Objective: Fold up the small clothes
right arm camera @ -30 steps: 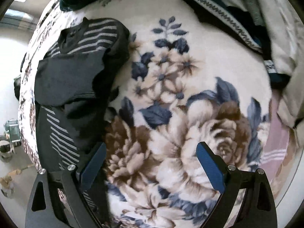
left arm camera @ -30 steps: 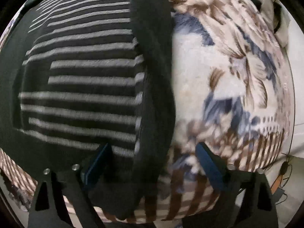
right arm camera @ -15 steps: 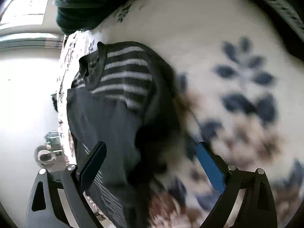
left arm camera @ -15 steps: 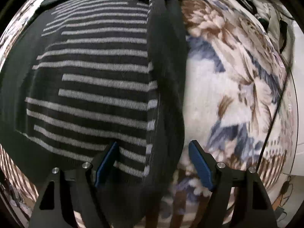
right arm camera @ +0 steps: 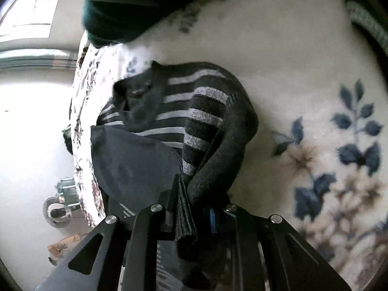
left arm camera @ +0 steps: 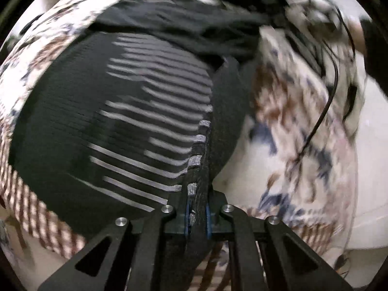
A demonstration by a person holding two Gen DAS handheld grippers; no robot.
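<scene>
Striped top point(left arm camera: 150, 131), dark knit w/ pale grey bands, lies on the floral blanket point(left arm camera: 300, 145) covering a bed, near the blanket's edge where floor shows beyond. Left gripper point(left arm camera: 197, 214) is pressed together, pinching the top's dark side band right where the stripes end; cloth bunches up between the blue pads. Right gripper point(right arm camera: 194, 215) is closing, jaws already clamped on a thick rolled bunch of the same top at another spot, w/ a plain dark flap point(right arm camera: 131, 165) hanging just beside it. Both holds look set for a lift-and-fold.

Risks, as I judge them:
- Right gripper has grabbed several layers at once; if the lift goes on, the whole bundle may come up twisted instead of one clean edge, so the fold lands lumpy.
- Left pinch sits on a narrow strip of band; knit is stretchy, a hard pull could slip it out or drag the top sideways across the fuzzy blanket.
- Top lies close to the blanket's edge; a sweep that way could tip part of it off the bed.
- Dark green pile point(right arm camera: 126, 7) and a thin black cable point(left arm camera: 325, 106) lie beyond the top; a wide swing may snag either.
</scene>
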